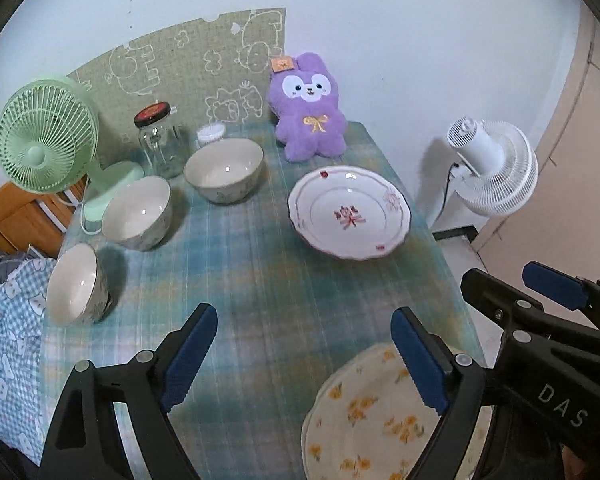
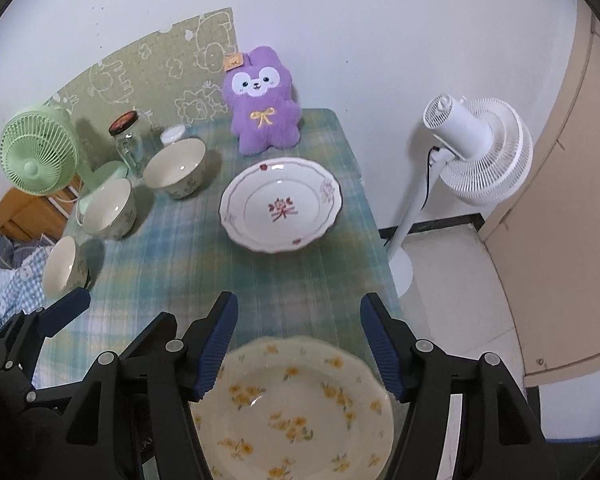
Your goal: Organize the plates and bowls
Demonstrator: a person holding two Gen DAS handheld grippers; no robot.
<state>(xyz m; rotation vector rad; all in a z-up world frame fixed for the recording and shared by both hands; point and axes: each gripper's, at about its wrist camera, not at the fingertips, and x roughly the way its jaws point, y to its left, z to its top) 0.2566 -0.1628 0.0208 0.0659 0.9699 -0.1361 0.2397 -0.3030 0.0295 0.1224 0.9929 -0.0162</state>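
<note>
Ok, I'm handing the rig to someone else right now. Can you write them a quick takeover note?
Left gripper: jaws open, holding nothing, above the tablecloth.
Right gripper: jaws open, straddling the yellow-flower plate at the near edge, not gripping it.
Red-flower plate sits mid-table on the right.
Three bowls stand separately along the left side, the nearest one at the table edge.
Done: nothing stacked yet.
Left: stack the plates, nest the bowls.
</note>
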